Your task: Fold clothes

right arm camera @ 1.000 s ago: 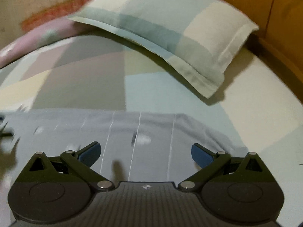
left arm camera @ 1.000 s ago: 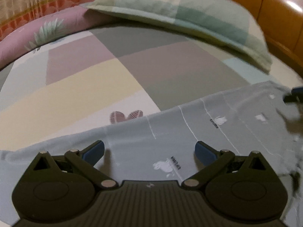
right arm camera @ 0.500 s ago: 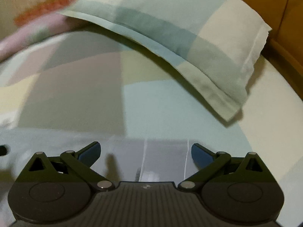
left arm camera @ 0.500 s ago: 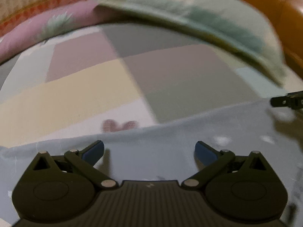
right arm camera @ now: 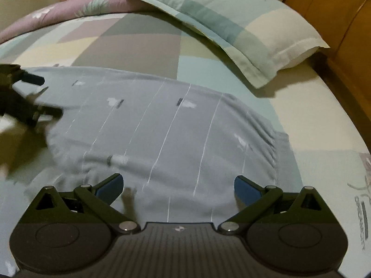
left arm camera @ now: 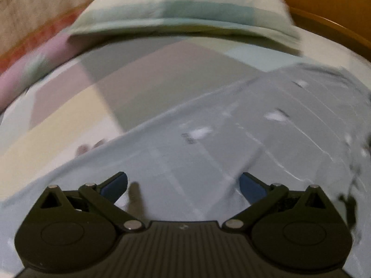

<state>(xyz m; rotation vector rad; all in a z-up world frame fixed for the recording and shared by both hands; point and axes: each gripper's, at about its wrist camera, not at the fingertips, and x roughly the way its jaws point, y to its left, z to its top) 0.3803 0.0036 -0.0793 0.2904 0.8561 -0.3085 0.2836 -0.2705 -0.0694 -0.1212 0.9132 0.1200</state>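
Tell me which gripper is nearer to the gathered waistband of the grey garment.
Right. The right gripper hovers beside the gathered waistband, jaws open. The left gripper is over the garment's opposite side.

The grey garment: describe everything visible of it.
The grey garment is soft, thin fabric with fine white stripes and small white prints. It lies spread on the patchwork bedsheet, short of the pillow, gathered into wrinkles at its right edge. Both the left gripper and right gripper are over it, fingers open, gripping nothing.
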